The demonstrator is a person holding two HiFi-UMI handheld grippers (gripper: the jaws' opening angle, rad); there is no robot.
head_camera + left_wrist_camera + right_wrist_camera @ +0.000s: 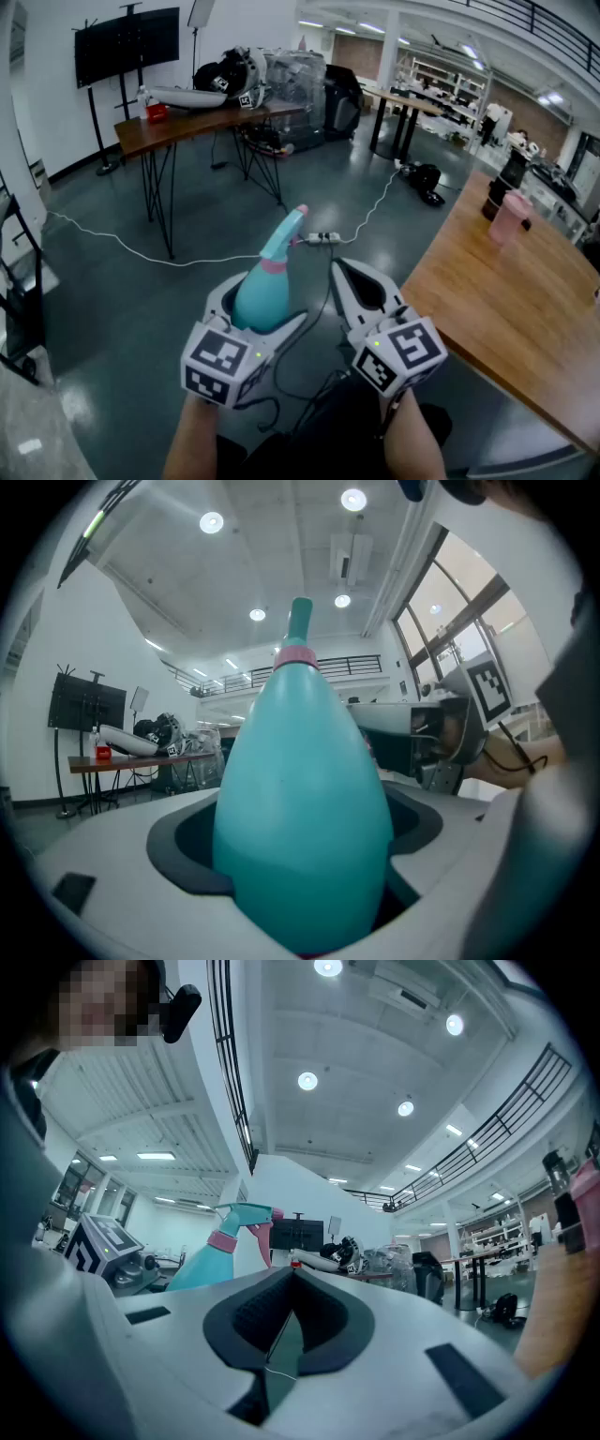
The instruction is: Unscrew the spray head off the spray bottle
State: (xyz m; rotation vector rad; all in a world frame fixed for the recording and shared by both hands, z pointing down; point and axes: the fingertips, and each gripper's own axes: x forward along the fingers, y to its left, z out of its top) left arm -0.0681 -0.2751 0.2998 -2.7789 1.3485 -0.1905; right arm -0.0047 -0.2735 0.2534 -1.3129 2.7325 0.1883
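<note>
A teal spray bottle (pixel 262 292) with a pink collar (pixel 273 265) and a teal spray head (pixel 287 231) is held up in the air, tilted away to the upper right. My left gripper (pixel 265 314) is shut on the bottle's wide body, which fills the left gripper view (pixel 302 799). My right gripper (pixel 354 280) is beside it on the right, apart from the bottle, shut with nothing between its jaws. In the right gripper view the closed jaws (pixel 292 1283) meet in a line, and the bottle's collar (pixel 225 1240) and spray head (pixel 246 1215) show to the left.
A wooden table (pixel 506 309) runs along the right, with a pink bottle (pixel 511 217) and a dark one on its far end. A dark table (pixel 202 122) with clutter stands at the back. A white cable and power strip (pixel 323 238) lie on the grey floor.
</note>
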